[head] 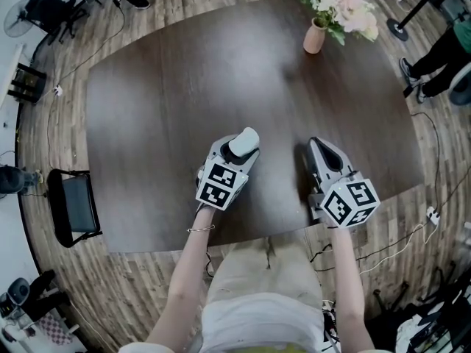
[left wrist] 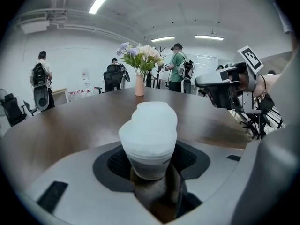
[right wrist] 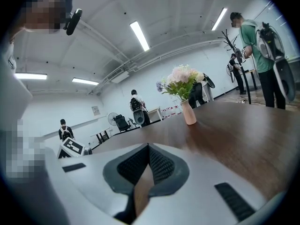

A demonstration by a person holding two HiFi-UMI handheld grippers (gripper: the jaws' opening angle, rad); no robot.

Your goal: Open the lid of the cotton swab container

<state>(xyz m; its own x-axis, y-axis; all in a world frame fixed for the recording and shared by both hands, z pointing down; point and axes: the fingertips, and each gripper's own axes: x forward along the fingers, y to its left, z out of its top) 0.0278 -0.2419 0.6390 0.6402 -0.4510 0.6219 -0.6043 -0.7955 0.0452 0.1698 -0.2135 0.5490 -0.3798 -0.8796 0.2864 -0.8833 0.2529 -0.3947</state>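
The cotton swab container is a small, frosted white tub with a rounded lid, standing on the dark wooden table. My left gripper has it between its jaws, and the black pads sit against the tub's lower sides. The lid is on the tub. My right gripper lies on the table about a hand's width to the right of the container. Its jaws are shut with nothing between them.
A pink vase of flowers stands at the table's far edge. A black chair stands off the table's left side, and cables lie on the floor. Several people stand in the room behind.
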